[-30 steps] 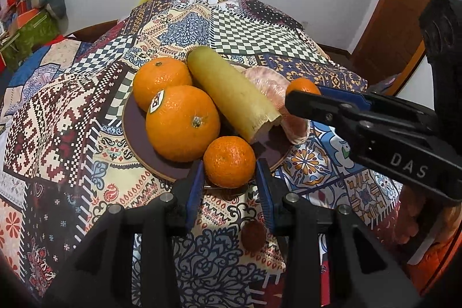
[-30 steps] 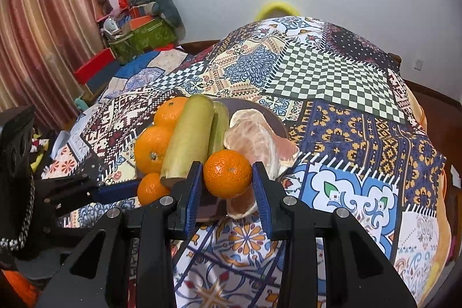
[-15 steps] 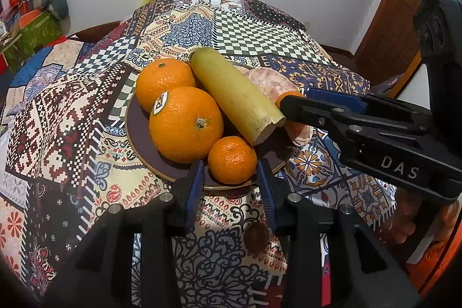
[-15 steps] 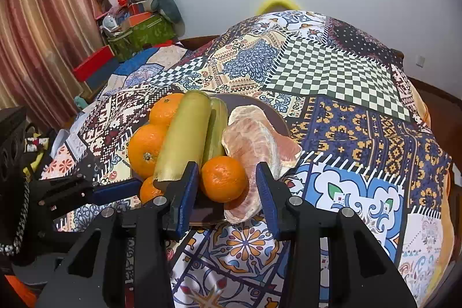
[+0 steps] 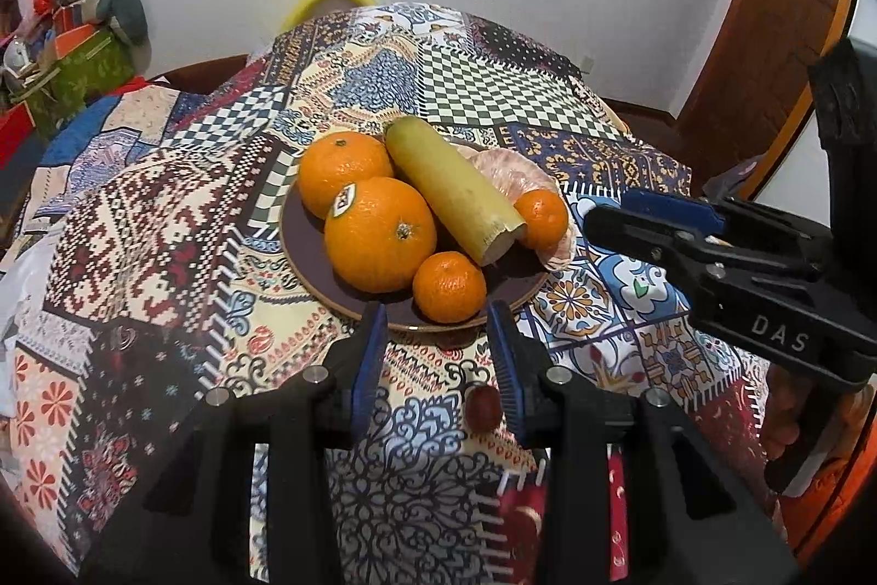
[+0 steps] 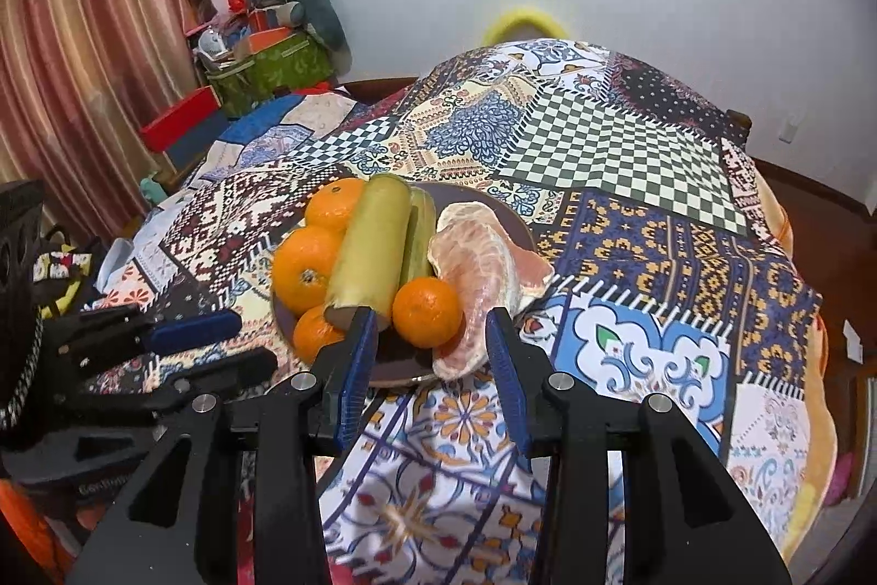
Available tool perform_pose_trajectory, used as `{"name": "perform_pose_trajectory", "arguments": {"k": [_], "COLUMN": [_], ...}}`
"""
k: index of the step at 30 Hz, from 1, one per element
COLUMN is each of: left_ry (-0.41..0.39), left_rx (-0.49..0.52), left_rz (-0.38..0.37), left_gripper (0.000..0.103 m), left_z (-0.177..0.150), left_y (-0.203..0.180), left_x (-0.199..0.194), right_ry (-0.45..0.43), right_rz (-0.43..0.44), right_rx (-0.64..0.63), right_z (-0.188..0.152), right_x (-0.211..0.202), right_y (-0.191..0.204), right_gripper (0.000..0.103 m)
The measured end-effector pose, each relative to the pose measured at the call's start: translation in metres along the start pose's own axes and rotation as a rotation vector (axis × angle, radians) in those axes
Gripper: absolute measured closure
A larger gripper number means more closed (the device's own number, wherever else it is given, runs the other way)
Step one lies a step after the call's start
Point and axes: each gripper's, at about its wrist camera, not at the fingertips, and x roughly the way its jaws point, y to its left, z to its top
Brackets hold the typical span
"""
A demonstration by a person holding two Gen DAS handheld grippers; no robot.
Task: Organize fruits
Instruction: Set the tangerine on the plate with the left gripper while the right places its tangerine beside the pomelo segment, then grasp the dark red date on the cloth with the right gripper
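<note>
A dark brown plate (image 5: 307, 256) on the patchwork cloth holds two large oranges (image 5: 379, 234), two small mandarins (image 5: 449, 286) (image 5: 541, 219), a yellow-green cut stalk (image 5: 449, 187) and peeled pink pomelo (image 5: 510, 171). My left gripper (image 5: 433, 355) is open and empty just short of the plate's near rim. My right gripper (image 6: 433, 360) is open and empty, drawn back from a mandarin (image 6: 426, 311) that rests on the plate (image 6: 394, 368) beside the pomelo (image 6: 482, 267). A small dark red fruit (image 5: 483, 408) lies on the cloth between my left fingers.
The round table's cloth (image 6: 614, 146) stretches behind the plate. Boxes and bags (image 6: 263, 58) stand at the far left by a curtain (image 6: 93, 53). A wooden door (image 5: 778, 37) is at the right. The right gripper shows in the left wrist view (image 5: 658, 223).
My right gripper let go of the mandarin on the plate, opened and drew back. My left gripper opened wider and backed away from the front mandarin.
</note>
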Motion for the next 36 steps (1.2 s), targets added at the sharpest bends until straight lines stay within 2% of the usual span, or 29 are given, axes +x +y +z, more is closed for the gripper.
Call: {"name": "perform_pose_trajectory", "arguments": {"k": [6, 12, 20, 28, 29, 32, 36], "left_ry": [-0.022, -0.011, 0.029, 0.055, 0.058, 0.065, 0.066], "left_rx": [-0.014, -0.033, -0.07, -0.078, -0.078, -0.078, -0.068], "left_rz": [0.02, 0.04, 0.041, 0.034, 0.034, 0.037, 0.032], "left_gripper": [0.063, 0.063, 0.063, 0.063, 0.063, 0.063, 0.063], "left_z": [-0.01, -0.027, -0.048, -0.055, -0.055, -0.054, -0.05], "left_y": [0.005, 0.015, 0.03, 0.033, 0.033, 0.032, 0.025], "left_x": [-0.025, -0.036, -0.029, -0.018, -0.017, -0.013, -0.01], "right_ry": [0.017, 0.075, 0.15, 0.19, 0.187, 0.189, 0.16], "right_rz": [0.013, 0.045, 0.088, 0.098, 0.096, 0.122, 0.139], "right_rx": [-0.009, -0.017, -0.023, -0.035, -0.039, -0.032, -0.005], "right_z": [-0.013, -0.036, -0.049, -0.056, -0.056, -0.057, -0.055], "right_x": [-0.009, 0.004, 0.033, 0.05, 0.049, 0.05, 0.044], "right_y": [0.014, 0.034, 0.053, 0.059, 0.06, 0.059, 0.052], "right_gripper": [0.065, 0.065, 0.065, 0.065, 0.067, 0.081, 0.081]}}
